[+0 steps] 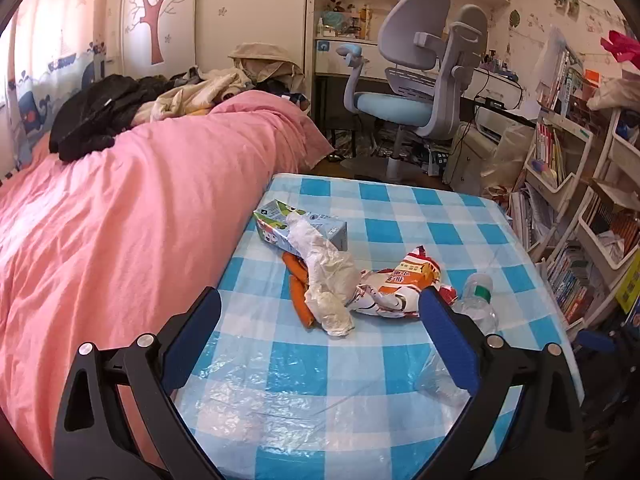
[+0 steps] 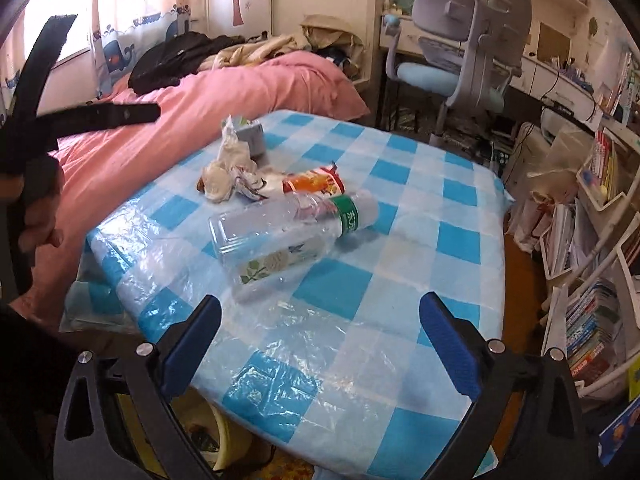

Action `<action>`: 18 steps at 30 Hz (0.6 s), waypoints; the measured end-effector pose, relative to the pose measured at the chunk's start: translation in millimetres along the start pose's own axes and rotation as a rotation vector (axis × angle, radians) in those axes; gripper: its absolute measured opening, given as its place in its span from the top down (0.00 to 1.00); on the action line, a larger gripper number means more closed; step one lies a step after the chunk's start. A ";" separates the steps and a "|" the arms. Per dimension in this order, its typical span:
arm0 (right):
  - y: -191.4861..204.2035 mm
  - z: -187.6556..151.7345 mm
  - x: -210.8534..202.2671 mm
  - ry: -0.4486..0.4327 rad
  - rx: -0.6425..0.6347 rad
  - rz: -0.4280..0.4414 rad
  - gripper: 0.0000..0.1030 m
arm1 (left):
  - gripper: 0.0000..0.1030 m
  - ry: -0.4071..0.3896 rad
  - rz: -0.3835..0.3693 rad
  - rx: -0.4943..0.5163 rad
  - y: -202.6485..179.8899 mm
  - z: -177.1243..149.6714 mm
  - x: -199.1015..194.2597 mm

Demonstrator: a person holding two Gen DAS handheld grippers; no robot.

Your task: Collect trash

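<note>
Trash lies on the blue checked table: a blue carton, a crumpled white wrapper, orange peel pieces, a red-orange snack bag and a clear plastic bottle. My left gripper is open and empty, just short of the pile. In the right wrist view the bottle lies on its side ahead of my open, empty right gripper, with the snack bag, the wrapper and the carton behind it.
A pink bed borders the table's left side. A grey-blue desk chair stands beyond the table. Bookshelves crowd the right. A round bin shows below the table's near edge. The left hand-held gripper hovers at the far left.
</note>
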State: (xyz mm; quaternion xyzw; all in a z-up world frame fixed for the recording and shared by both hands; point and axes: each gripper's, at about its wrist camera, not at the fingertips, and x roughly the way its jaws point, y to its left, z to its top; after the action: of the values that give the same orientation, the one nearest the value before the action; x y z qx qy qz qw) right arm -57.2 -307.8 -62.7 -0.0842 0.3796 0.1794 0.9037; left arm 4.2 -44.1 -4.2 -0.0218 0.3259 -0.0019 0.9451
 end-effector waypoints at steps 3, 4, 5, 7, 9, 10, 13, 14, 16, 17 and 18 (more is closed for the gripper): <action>-5.7 0.8 5.2 0.015 0.016 -0.003 0.08 | 0.07 0.014 -0.011 -0.011 -2.0 1.2 1.4; -7.3 0.8 5.4 0.018 0.018 -0.005 0.08 | 0.07 0.019 -0.011 -0.001 -4.2 2.1 2.5; -8.3 0.8 6.0 0.019 0.020 -0.005 0.08 | 0.07 0.019 -0.009 0.007 -5.3 2.4 2.4; -11.0 0.4 6.9 0.022 0.023 -0.007 0.08 | 0.07 0.018 0.000 0.025 -7.4 2.3 2.4; -13.1 -0.8 7.7 0.031 0.025 -0.012 0.08 | 0.07 0.018 -0.003 0.029 -9.0 3.1 2.3; -14.2 -1.0 8.5 0.034 0.026 -0.014 0.08 | 0.07 0.020 -0.007 0.026 -8.7 2.8 1.8; -15.3 -1.5 9.8 0.044 0.025 -0.017 0.08 | 0.07 0.028 -0.020 0.018 -9.8 2.9 2.1; -15.3 -1.7 10.1 0.047 0.023 -0.018 0.08 | 0.07 0.032 -0.023 0.019 -10.5 2.8 2.6; -14.9 -1.5 11.0 0.051 0.019 -0.021 0.08 | 0.07 0.039 -0.027 0.025 -12.0 2.2 3.5; -13.7 -1.7 10.9 0.052 0.014 -0.020 0.08 | 0.07 0.042 -0.028 0.029 -12.9 1.8 3.5; -12.9 -1.8 11.0 0.054 0.010 -0.019 0.08 | 0.07 0.043 -0.029 0.032 -13.7 1.5 3.2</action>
State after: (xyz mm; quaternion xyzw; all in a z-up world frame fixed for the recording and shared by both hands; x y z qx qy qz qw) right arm -46.2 -317.3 -71.6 -0.0880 0.4038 0.1663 0.8953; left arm 7.8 -57.7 -4.4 -0.0112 0.3459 -0.0211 0.9380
